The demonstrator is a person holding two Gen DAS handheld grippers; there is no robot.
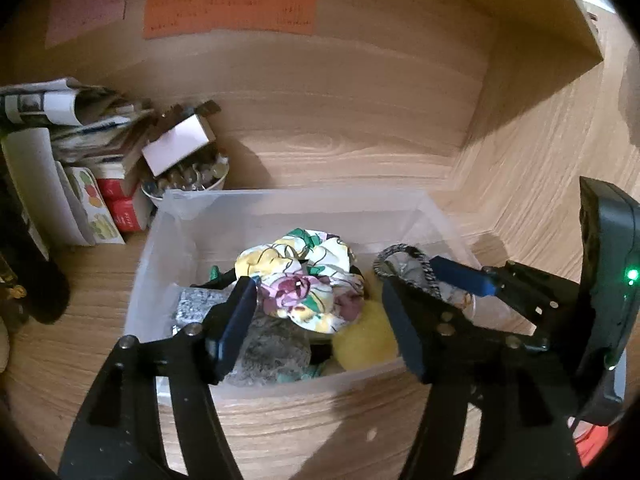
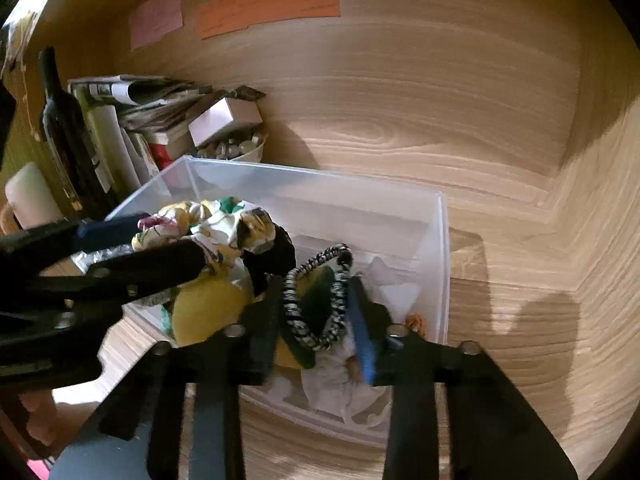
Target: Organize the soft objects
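Observation:
A clear plastic bin (image 1: 280, 204) (image 2: 440, 264) sits on the wooden shelf. My left gripper (image 1: 320, 320) is over the bin with a floral scrunchie (image 1: 304, 280) (image 2: 188, 224) between its wide-apart fingers; whether the pads press it I cannot tell. My right gripper (image 2: 316, 320) (image 1: 436, 280) is partly closed around a black-and-white braided hair loop (image 2: 316, 300) (image 1: 404, 264), held above the bin's right half. Inside the bin lie a yellow pom-pom (image 1: 364, 340) (image 2: 208, 308), a grey fuzzy piece (image 1: 272, 344), a silver piece (image 1: 196, 304) and white fabric (image 2: 332, 384).
At the back left stand stacked papers and books (image 1: 80, 120) (image 2: 140, 96), a white box (image 1: 176, 144), a bowl of small round items (image 1: 188, 184) (image 2: 236, 148) and a dark bottle (image 2: 68, 132). Coloured paper notes (image 1: 228, 12) hang on the wooden back wall.

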